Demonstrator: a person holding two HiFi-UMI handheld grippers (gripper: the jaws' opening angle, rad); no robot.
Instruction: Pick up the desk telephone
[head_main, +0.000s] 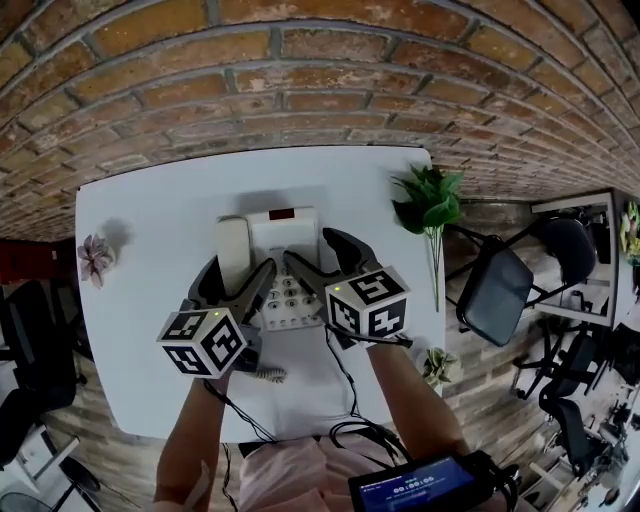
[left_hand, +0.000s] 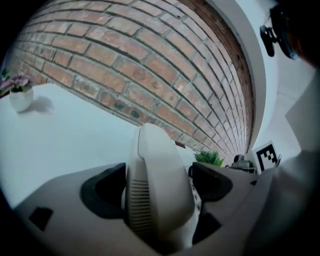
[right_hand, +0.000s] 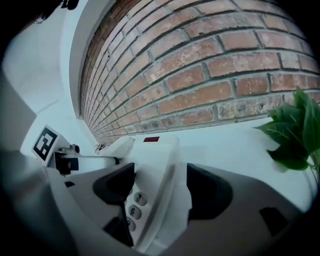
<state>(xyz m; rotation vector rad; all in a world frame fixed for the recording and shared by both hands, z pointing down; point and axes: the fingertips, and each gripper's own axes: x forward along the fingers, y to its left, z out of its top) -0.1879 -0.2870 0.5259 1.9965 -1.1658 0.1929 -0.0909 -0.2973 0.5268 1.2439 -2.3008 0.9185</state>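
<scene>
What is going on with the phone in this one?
A person holds a gripper in each hand at a white desk telephone on a white table. The left gripper has open jaws either side of the handset. The right gripper straddles the base's right edge beside the keypad. Neither looks clamped yet, and nothing is lifted.

White desk telephone (head_main: 285, 240) lies flat on the table (head_main: 140, 320), handset (head_main: 233, 254) cradled left.

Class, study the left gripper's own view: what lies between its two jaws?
The desk telephone's handset lies there, lengthwise, with one jaw on each side of it. The left gripper view shows this plainly.
</scene>
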